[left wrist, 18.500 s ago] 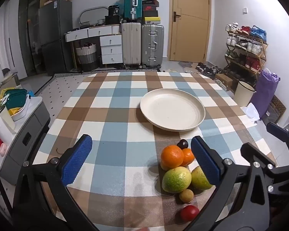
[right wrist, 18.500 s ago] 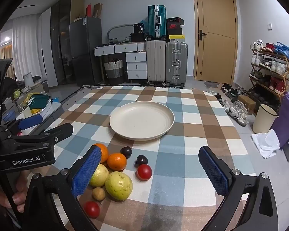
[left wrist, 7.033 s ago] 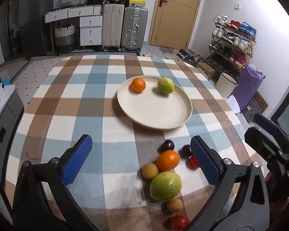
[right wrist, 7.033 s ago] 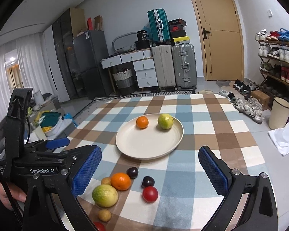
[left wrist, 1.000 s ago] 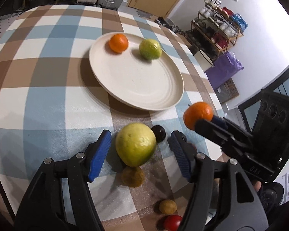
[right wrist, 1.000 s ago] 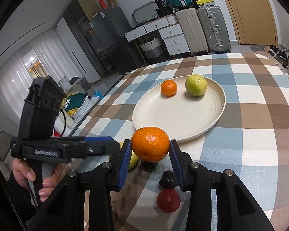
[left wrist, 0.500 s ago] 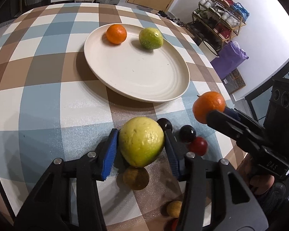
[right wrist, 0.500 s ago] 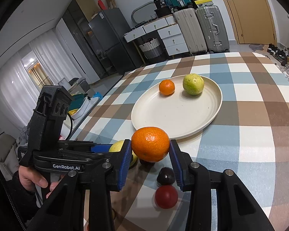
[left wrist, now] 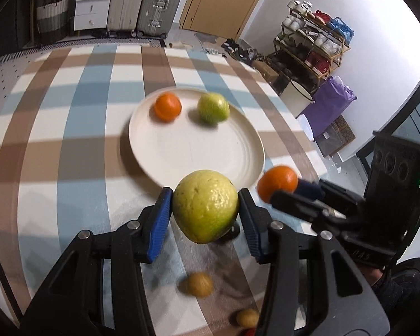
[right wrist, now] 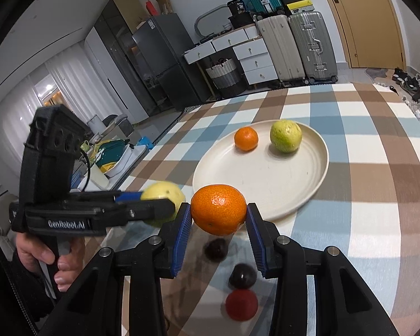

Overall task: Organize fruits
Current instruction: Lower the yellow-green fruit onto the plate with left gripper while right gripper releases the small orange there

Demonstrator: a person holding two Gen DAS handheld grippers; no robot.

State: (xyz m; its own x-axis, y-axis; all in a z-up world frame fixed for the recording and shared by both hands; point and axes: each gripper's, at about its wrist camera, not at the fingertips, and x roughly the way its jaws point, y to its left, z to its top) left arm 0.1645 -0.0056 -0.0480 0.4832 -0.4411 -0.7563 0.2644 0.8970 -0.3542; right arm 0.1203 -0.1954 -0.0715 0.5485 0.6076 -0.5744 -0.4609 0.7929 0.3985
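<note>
The guava (left wrist: 205,205) sits clamped between the blue pads of the left gripper (left wrist: 205,210), lifted clear of the table (left wrist: 70,145) just in front of the plate's near rim. The orange (right wrist: 218,209) is gripped the same way in the jaws of the right gripper (right wrist: 218,225), also off the table and close to the plate (right wrist: 263,184). The two held fruits hang side by side, near each other but apart.

On the plate lie a smaller orange (right wrist: 246,138) and a green guava (right wrist: 285,135), next to each other at its far side.

On the checked cloth below the grippers lie two dark plums (right wrist: 216,249) (right wrist: 242,275) and a red fruit (right wrist: 241,305). The left wrist view shows two small brown fruits (left wrist: 199,284) (left wrist: 247,317), blurred.

A hand (right wrist: 49,254) holds the left gripper's handle. Suitcases (right wrist: 296,43) and a door (right wrist: 361,16) stand beyond the table.
</note>
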